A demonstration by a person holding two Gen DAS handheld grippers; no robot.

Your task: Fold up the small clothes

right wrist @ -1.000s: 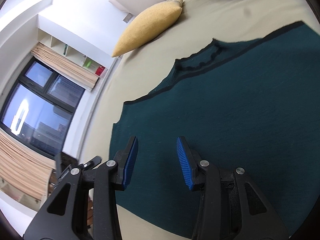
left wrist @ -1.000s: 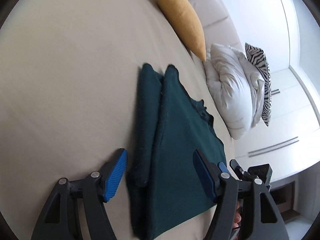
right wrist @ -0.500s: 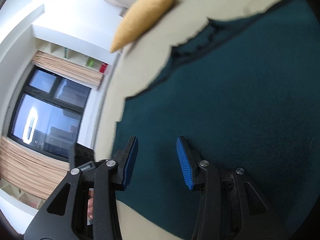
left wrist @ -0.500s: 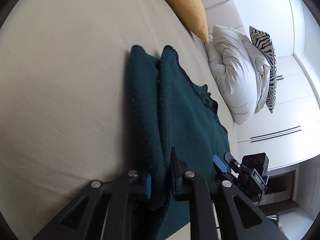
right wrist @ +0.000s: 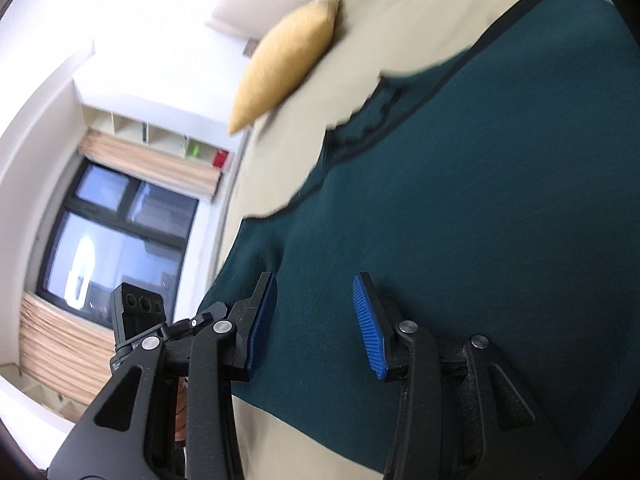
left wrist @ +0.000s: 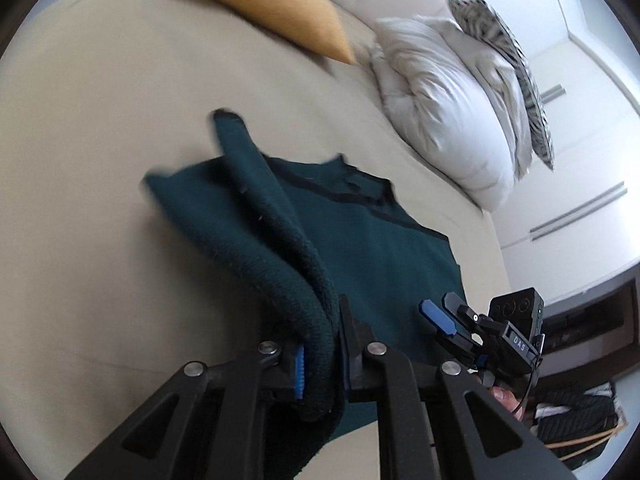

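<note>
A dark green knit garment (left wrist: 380, 248) with black neckline trim lies on a beige bed (left wrist: 88, 208). My left gripper (left wrist: 320, 354) is shut on a thick rolled fold of the garment at its near edge and lifts it off the bed. My right gripper (right wrist: 316, 320) is open, its blue pads just above the garment's flat body (right wrist: 500, 208) near its near edge. The right gripper also shows in the left wrist view (left wrist: 440, 318), low at the right.
A yellow cushion (left wrist: 276, 4), a white pillow (left wrist: 444, 108) and a zebra-striped pillow (left wrist: 516, 64) lie by the padded headboard. White cupboards (left wrist: 580, 184) stand to the right. A window (right wrist: 108, 248) and shelves lie beyond the bed's left side.
My left gripper closed on the garment's folded edge, then lifted it up and toward the right. My right gripper stayed open and moved a little over the garment.
</note>
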